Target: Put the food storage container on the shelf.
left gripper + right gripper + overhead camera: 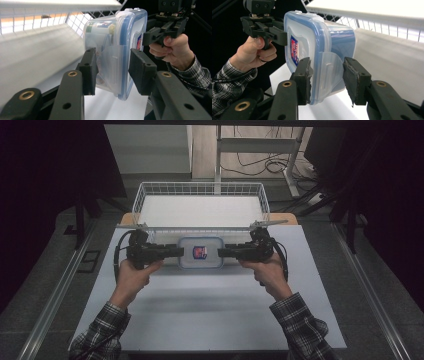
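Observation:
A clear plastic container (201, 252) with a blue-rimmed lid and a red-and-blue label hangs between my two grippers, over the white table (200, 315). My left gripper (181, 252) is shut on its left end and my right gripper (220, 252) on its right end. In the left gripper view the jaws (112, 72) clamp the container (110, 45) across lid and base, beside a lid latch, with food dimly visible inside. In the right gripper view the jaws (327, 77) straddle the container (322, 42) at its latch flap. Each view shows the other hand's gripper on the far end.
A white wire basket (140, 195) with a white floor stands just behind the container at the table's far edge. Dark stands and cables flank the table. Plaid-sleeved forearms enter from the bottom. Bare table surface lies in front of the hands.

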